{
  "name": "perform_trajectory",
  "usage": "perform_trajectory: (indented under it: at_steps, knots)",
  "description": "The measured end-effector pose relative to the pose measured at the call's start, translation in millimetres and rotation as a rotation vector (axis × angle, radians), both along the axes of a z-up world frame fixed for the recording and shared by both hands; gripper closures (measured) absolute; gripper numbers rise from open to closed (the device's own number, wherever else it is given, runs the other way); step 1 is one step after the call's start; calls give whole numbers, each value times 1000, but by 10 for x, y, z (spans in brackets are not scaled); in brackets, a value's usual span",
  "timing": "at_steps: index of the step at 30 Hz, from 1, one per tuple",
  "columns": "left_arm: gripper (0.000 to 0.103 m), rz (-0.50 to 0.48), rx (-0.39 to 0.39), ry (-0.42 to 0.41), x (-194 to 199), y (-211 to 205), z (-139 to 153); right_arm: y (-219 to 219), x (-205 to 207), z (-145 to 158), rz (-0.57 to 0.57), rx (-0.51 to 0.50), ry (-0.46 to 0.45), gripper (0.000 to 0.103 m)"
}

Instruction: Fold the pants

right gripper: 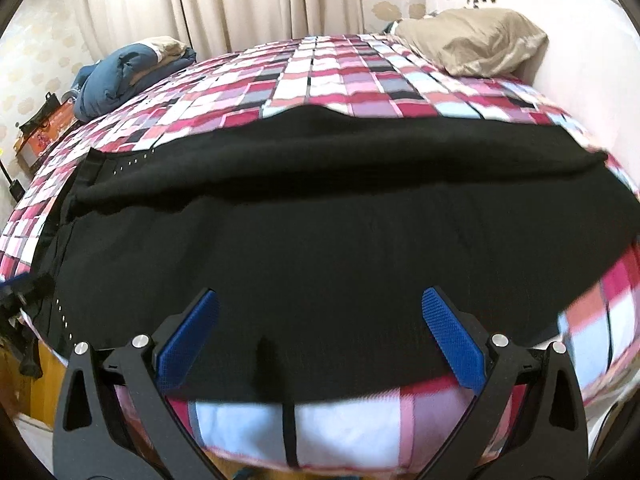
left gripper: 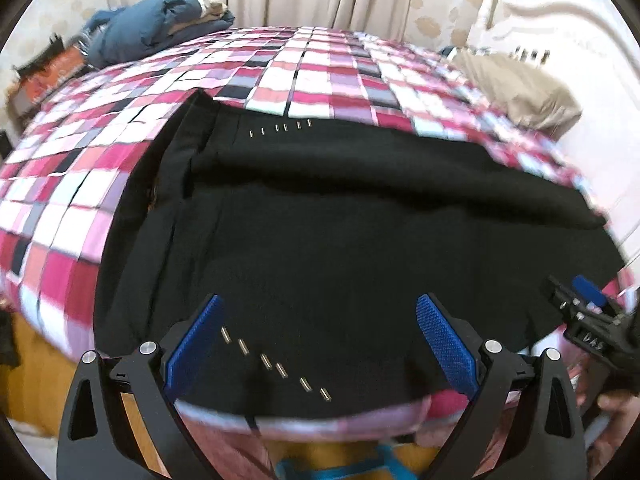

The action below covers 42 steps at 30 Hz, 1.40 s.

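The black pants point(left gripper: 340, 240) lay spread across the near edge of the checked bedspread point(left gripper: 320, 64), matte and soft, a long crease running left to right where one leg seemed laid over the other; further folds likely remained. Both tongs, the left gripper point(left gripper: 320, 344) and right gripper point(right gripper: 320, 340), hovered spread wide, empty.

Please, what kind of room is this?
Most likely a bedroom: a bed with a checked cover, a beige pillow by the white headboard, and long curtains behind.
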<state>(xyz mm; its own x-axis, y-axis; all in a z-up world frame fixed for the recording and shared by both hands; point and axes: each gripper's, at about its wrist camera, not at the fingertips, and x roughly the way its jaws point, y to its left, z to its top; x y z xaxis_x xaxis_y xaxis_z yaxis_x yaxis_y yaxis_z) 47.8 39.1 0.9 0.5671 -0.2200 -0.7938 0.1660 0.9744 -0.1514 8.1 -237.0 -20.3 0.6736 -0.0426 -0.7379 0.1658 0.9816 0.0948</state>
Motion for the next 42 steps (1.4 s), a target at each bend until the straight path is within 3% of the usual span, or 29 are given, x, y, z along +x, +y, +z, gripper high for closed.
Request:
perform_trajectory:
  at_steps: [6,12,15,21,25,28,31,35,37,38,39,40,42]
  knots:
    - [7,-16,-12,-26,896,678,122,-12,411,199,40,5,-11,2]
    - [7,-23,-148,98,1950,1185,-113,120,844,215,83,29,9,2]
    - [7,-70,-188,145,2282,1195,-290,207,1063,191,121,34,22,2]
    - [7,-187,-239,211,2548,1142,-537,133,1662,207,283,130,53,2]
    - [6,-253,-276,178,2540,1225,-576,33,2148,249,378,190,48,2]
    - [6,-288,-314,140,2495,1292,-596,71,2525,231,479,180,80,2]
    - [6,-362,-292,146,2512,1270,-582,157,2826,116,584,143,143,2]
    - [6,-264,-434,192,2663,1396,-545,265,3062,-44,702,163,220,2]
    - [7,-268,-450,198,2706,1378,-542,335,3120,-115,736,132,251,15]
    - [12,-276,-437,199,2720,1350,-544,380,3145,-167,765,131,286,49]
    - [55,-288,-405,198,2733,1304,-544,426,3166,-221,780,118,322,65]
    - [94,-291,-365,212,2753,1264,-565,460,3157,-238,778,86,330,66]
    - [96,-276,-337,248,2781,1236,-625,489,3145,-233,797,75,346,93]
